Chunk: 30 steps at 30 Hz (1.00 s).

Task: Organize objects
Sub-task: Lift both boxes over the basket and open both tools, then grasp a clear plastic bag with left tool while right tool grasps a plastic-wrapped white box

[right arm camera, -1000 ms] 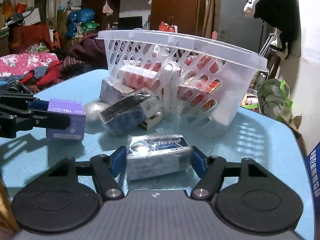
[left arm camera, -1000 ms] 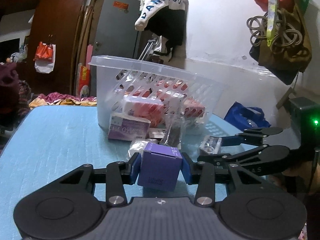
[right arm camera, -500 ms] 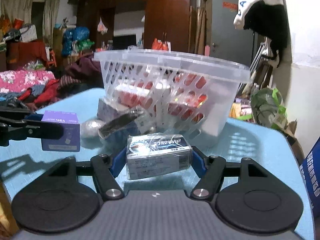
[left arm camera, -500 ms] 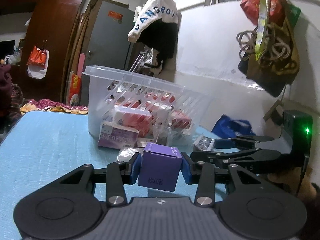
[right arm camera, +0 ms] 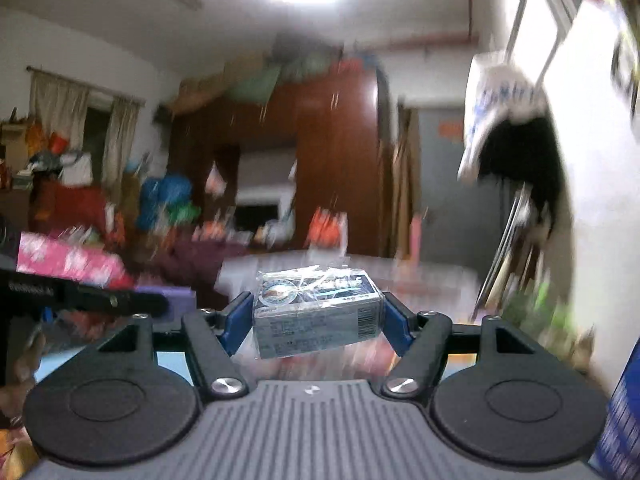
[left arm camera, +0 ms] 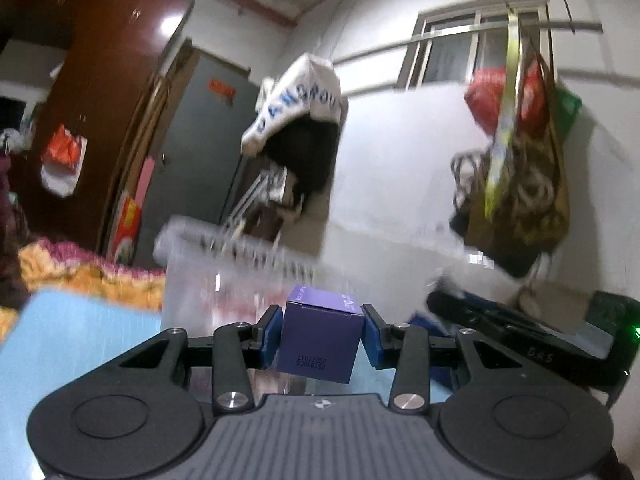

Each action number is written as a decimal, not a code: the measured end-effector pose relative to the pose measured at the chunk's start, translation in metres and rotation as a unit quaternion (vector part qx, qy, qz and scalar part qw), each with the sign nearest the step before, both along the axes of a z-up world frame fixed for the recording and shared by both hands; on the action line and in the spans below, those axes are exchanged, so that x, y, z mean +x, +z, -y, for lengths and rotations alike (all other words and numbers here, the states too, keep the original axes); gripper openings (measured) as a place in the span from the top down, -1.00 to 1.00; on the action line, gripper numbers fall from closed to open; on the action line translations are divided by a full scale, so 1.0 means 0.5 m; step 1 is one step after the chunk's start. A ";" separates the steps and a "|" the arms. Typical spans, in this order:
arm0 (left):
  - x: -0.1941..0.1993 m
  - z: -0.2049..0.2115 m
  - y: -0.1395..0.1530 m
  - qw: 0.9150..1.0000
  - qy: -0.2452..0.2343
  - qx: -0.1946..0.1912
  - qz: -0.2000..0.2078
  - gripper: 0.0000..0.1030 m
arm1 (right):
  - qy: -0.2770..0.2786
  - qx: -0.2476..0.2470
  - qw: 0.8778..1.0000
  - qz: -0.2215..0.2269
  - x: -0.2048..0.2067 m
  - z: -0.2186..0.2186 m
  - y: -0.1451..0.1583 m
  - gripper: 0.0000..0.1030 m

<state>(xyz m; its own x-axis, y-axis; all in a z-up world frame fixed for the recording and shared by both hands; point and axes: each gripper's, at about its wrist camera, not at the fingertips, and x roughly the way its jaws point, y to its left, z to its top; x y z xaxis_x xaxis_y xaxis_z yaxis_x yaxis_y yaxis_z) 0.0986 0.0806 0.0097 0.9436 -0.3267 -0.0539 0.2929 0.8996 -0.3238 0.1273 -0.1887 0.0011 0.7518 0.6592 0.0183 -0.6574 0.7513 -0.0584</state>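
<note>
My left gripper (left arm camera: 321,332) is shut on a small purple box (left arm camera: 320,340) and holds it in the air, near the rim of the clear plastic basket (left arm camera: 240,264), which is blurred just beyond it. My right gripper (right arm camera: 318,316) is shut on a grey-and-blue wrapped box (right arm camera: 318,312) and holds it up above the table. The basket shows only as a pale blur (right arm camera: 424,272) behind that box. The right gripper (left arm camera: 512,328) appears at the right of the left wrist view; the left gripper (right arm camera: 80,300) with the purple box (right arm camera: 168,296) appears at the left of the right wrist view.
The light blue table (left arm camera: 80,332) lies below. A cap (left arm camera: 296,104) and bags (left arm camera: 516,184) hang on the white wall behind the basket. A dark wardrobe (right arm camera: 332,160) and piles of clothes (right arm camera: 68,260) fill the room beyond. Both views are motion-blurred.
Both grippers have risen and tilted upward with their boxes still held. The basket and table have dropped low in both views, and the loose items on the table are out of sight.
</note>
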 end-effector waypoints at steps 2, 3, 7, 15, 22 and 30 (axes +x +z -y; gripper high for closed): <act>0.048 -0.002 0.059 1.000 0.007 0.006 0.005 0.11 | -0.025 0.000 1.000 0.012 0.028 -0.016 0.050 -0.37; 0.074 -0.001 0.081 1.000 0.014 0.008 0.003 0.11 | -0.041 -0.007 0.999 0.002 0.056 -0.030 0.074 -0.37; 0.190 0.005 0.151 0.998 0.036 0.034 -0.025 0.11 | -0.088 -0.026 0.995 -0.033 0.162 -0.083 0.119 -0.37; 0.310 0.043 0.134 0.988 0.091 0.097 -0.084 -0.45 | -0.107 -0.056 0.991 -0.054 0.211 -0.125 0.107 -0.66; 0.180 0.041 0.117 0.994 0.070 0.075 -0.022 -0.61 | -0.120 -0.047 0.990 -0.058 0.163 -0.081 0.098 -1.00; 0.083 0.034 0.020 0.990 0.055 0.110 -0.073 -0.63 | -0.107 -0.051 0.988 -0.096 0.123 -0.059 0.070 -1.00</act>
<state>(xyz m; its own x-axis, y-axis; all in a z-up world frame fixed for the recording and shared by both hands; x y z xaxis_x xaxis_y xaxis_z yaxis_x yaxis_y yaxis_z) 0.1403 0.0638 0.0194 0.9495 -0.1881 -0.2511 0.1542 0.9768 -0.1487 0.1890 -0.1591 0.0363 0.8570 0.4764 -0.1963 -0.4911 0.8705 -0.0315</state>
